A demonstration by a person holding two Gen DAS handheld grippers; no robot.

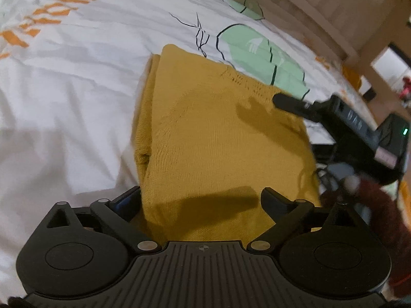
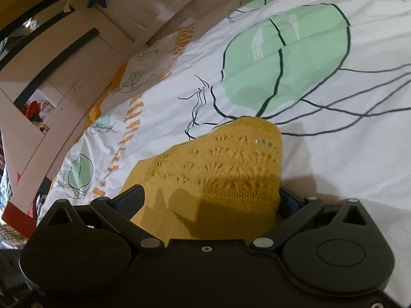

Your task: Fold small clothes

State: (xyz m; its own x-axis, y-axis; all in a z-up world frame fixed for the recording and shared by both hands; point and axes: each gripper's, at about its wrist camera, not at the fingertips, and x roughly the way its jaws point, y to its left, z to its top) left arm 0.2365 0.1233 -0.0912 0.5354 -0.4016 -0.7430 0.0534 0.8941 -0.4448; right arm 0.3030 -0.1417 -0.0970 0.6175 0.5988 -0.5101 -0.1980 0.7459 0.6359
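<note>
Left wrist view. The left gripper (image 1: 203, 197) hangs over a mustard knit garment (image 1: 218, 138) lying on a white printed bedsheet (image 1: 64, 102). Its jaws stand wide apart; the cloth passes between them, and neither pad appears to press on it. The garment lies folded, with doubled layers stacked along its left edge and an openwork band near its far end. The right gripper (image 1: 290, 102) reaches in from the right, over the garment's far right corner. Judged from its look, the knit is light, soft and limp, stretchy rather than slippery; it would sag from any single pinch, so hold is best taken at a folded edge or corner, catching all layers together.

Right wrist view. The right gripper (image 2: 210, 197) sits low over the same mustard knit garment (image 2: 218, 174), whose lacy end rises in a hump between the fingers. The left finger is clear of the cloth; the right finger is partly hidden behind the knit, so contact there cannot be told, though the jaws look spread. A green jellyfish print (image 2: 282, 59) lies beyond on the bedsheet (image 2: 346, 154), with a wooden bed frame (image 2: 64, 102) at left.
</note>
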